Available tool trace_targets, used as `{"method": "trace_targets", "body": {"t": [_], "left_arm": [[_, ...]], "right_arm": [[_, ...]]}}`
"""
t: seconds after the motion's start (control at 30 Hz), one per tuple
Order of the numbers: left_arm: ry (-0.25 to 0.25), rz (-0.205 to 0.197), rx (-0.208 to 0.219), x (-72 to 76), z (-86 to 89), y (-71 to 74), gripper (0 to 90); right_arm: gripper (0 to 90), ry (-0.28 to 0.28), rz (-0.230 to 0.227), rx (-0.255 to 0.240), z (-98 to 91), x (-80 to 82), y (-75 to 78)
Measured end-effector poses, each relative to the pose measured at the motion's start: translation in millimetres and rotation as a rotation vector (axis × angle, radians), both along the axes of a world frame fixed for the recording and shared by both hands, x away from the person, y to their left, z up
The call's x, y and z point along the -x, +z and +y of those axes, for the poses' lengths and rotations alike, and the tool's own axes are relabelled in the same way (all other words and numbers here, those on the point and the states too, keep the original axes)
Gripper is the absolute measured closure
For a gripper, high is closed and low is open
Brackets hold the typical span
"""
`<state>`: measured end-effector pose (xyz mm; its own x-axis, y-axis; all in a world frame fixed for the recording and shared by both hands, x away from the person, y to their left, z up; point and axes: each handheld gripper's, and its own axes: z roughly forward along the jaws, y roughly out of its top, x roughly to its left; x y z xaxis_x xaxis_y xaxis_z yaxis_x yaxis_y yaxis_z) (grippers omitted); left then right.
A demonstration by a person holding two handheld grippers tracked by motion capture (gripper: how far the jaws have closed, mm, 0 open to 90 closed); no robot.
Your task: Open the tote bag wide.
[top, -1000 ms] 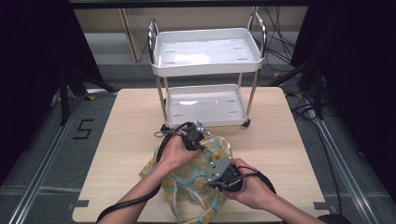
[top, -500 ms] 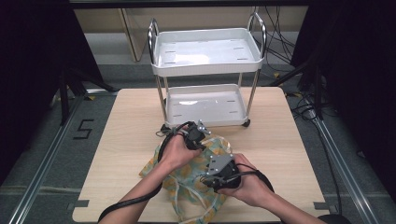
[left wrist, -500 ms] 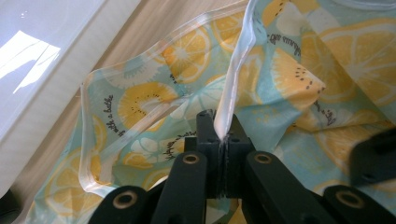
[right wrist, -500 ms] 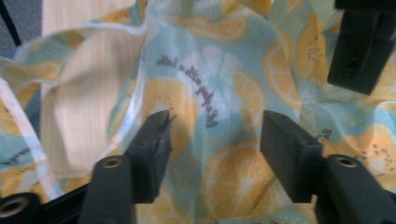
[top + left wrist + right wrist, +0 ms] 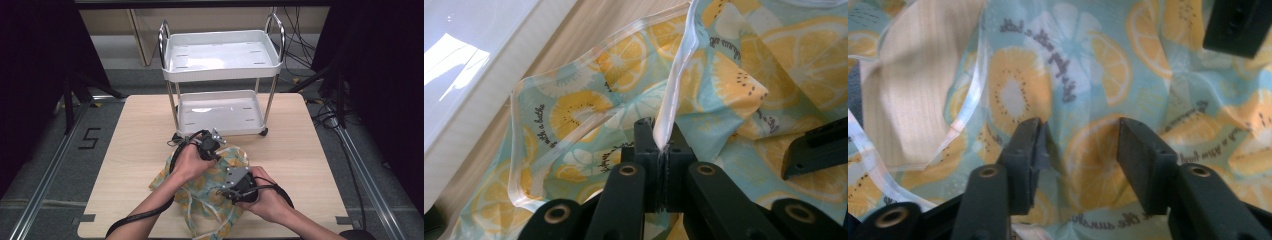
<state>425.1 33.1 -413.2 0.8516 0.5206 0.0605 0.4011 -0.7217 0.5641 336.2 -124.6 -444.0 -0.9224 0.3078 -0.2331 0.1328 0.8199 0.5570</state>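
A thin plastic bag (image 5: 200,197) printed with lemon and orange slices lies crumpled on the wooden table (image 5: 140,130). My left gripper (image 5: 216,150) rests at the bag's far edge. In the left gripper view it (image 5: 663,145) is shut on the bag's clear edge strip (image 5: 674,100), which rises from between the jaws. My right gripper (image 5: 226,186) hovers over the bag's middle. In the right gripper view it (image 5: 1080,145) is open, its jaws have just been closing, and the printed sheet (image 5: 1018,90) lies under the gap without the pads pressing on it.
A white two-shelf cart (image 5: 220,55) stands at the table's far side, its lower shelf (image 5: 220,112) just beyond the left hand. Black cables trail from both grippers toward the near edge. Bare wood lies to the left and right of the bag.
The right gripper has edged slightly up and left over the bag. The left hand and its grip on the edge strip look the same.
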Motion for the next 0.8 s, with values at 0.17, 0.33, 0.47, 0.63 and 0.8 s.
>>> {"method": "trace_targets", "body": {"t": [0.17,0.33,0.47,0.63,0.8], "left_arm": [[0.003,0.0,0.0,-0.5,-0.6,-1.2,87.6],[0.004,0.004,-0.002,-0.5,-1.8,-2.1,87.6],[0.0,0.002,-0.005,-0.7,-2.6,-2.1,87.6],[-0.002,0.002,-0.014,-1.5,-3.0,-2.2,88.0],[0.016,0.007,-0.016,-2.4,-4.2,-4.7,88.5]], "right_arm": [[65.3,-0.013,0.023,0.015,-3.0,-2.9,0.4],[80.0,-0.035,0.043,0.013,-4.4,-4.0,-0.5],[90.0,-0.014,0.044,0.039,-4.3,-4.1,0.9],[90.0,0.016,0.012,0.054,-3.9,-1.6,2.8],[90.0,0.066,0.022,0.028,-1.2,12.3,6.2]]}}
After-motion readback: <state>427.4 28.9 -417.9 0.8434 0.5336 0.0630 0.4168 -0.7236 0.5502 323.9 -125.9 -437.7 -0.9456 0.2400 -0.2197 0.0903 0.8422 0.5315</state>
